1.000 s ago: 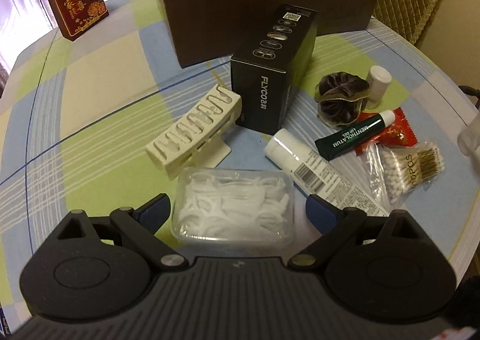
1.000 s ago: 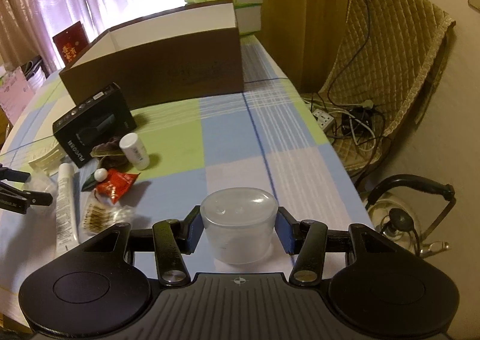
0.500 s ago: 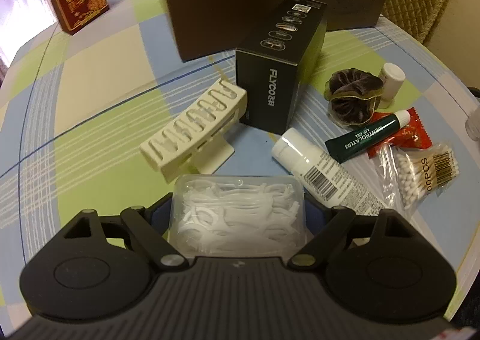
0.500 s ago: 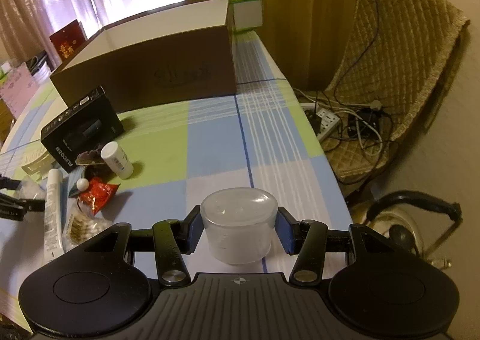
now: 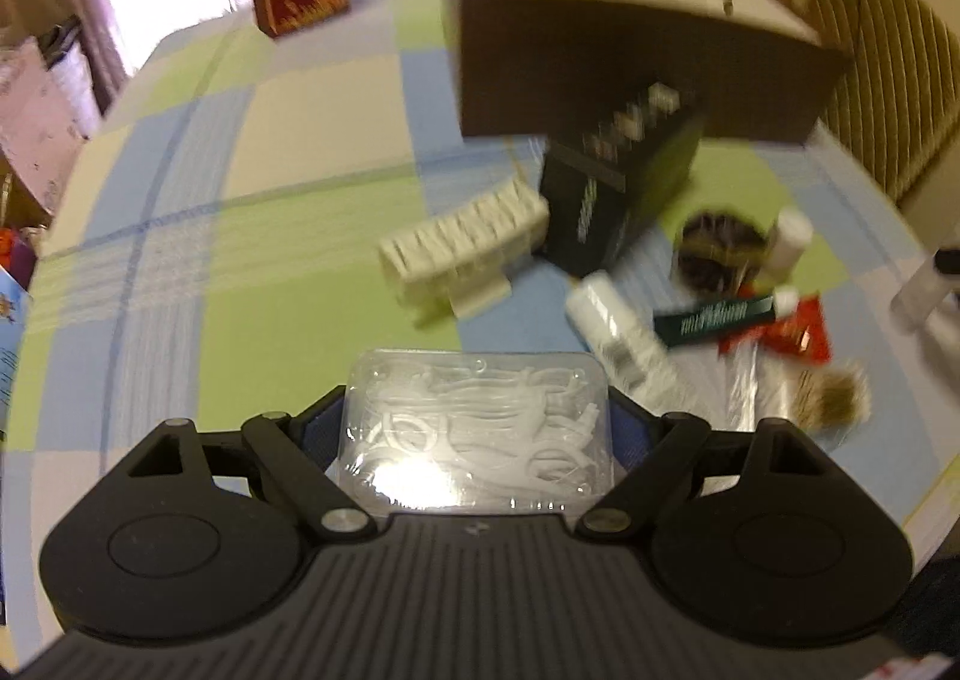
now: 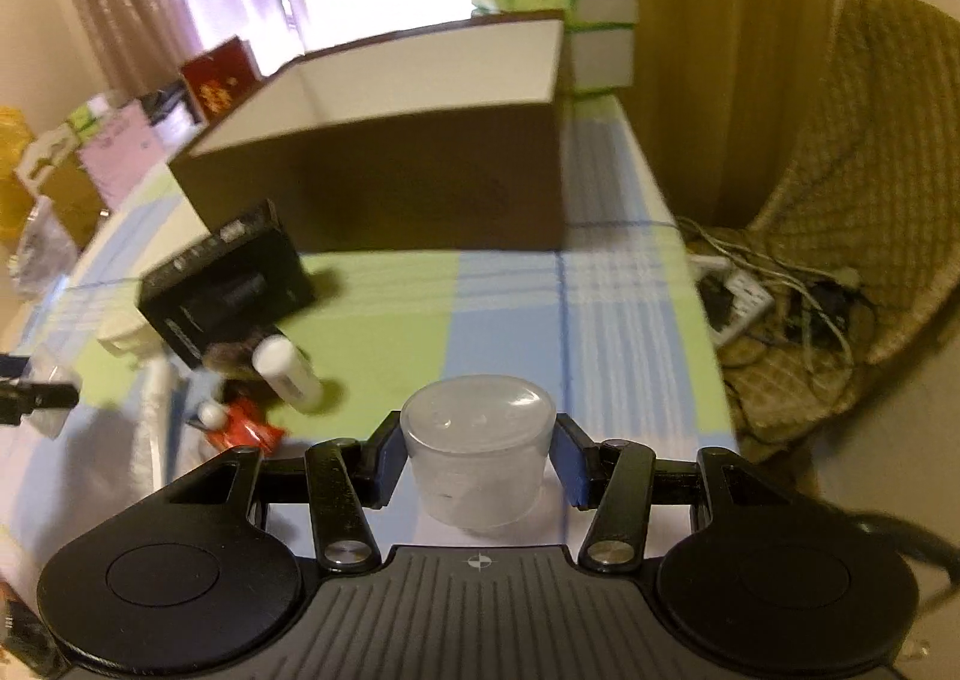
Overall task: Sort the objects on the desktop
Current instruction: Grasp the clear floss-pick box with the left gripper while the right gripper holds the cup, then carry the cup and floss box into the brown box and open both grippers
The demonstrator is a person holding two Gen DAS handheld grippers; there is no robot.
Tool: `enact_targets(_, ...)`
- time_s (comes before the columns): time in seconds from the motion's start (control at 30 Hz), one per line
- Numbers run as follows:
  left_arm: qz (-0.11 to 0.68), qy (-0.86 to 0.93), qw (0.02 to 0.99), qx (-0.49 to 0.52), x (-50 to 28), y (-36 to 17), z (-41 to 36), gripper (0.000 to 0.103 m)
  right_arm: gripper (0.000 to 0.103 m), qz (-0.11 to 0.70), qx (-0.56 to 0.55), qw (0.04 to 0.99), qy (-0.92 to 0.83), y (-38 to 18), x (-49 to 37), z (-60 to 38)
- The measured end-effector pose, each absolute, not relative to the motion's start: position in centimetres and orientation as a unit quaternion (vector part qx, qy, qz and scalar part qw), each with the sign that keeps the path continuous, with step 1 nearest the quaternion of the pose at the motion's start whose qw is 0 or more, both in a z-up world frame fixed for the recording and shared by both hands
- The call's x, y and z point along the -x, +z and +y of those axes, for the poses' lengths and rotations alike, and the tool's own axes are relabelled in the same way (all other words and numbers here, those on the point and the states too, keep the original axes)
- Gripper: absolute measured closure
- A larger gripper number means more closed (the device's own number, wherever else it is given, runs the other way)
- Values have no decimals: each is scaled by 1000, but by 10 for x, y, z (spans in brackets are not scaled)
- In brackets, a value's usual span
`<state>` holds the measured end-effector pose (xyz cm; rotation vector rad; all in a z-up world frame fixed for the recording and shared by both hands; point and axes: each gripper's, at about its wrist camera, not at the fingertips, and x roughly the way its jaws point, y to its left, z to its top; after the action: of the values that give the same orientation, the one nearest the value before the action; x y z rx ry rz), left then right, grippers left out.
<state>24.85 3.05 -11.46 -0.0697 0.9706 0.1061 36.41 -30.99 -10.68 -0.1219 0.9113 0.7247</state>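
We hold two loads at once over the checked tablecloth (image 5: 180, 236): our left gripper (image 5: 477, 428) is clamped on a clear floss-pick case (image 5: 477, 428), its pads bearing on the short ends so the case's long axis runs across the jaws, at lower centre of the left wrist view. Our right gripper (image 6: 477, 461) is clamped on a frosted plastic cup (image 6: 477, 458), upright between the blue pads, at lower centre of the right wrist view. The relation that matters is the open brown box (image 5: 630, 74), which lies straight ahead of and above both loads in the frame, its white interior showing along the top edge. In the left view a black carton (image 5: 618, 188) and a white slotted rack (image 5: 462, 254) stand between the case and the box; in the right view the cloth ahead of the cup is bare up to the box wall (image 6: 390, 182), so the right hand appears to have the clearer line, though we cannot tell which is nearer. Both views are blurred.
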Motion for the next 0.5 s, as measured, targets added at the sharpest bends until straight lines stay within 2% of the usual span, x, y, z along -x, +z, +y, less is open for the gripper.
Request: enact_targets(0.5,379,-31,925,10,-341,-16,15,20,55,342,32,829,441,-25,-421,-250)
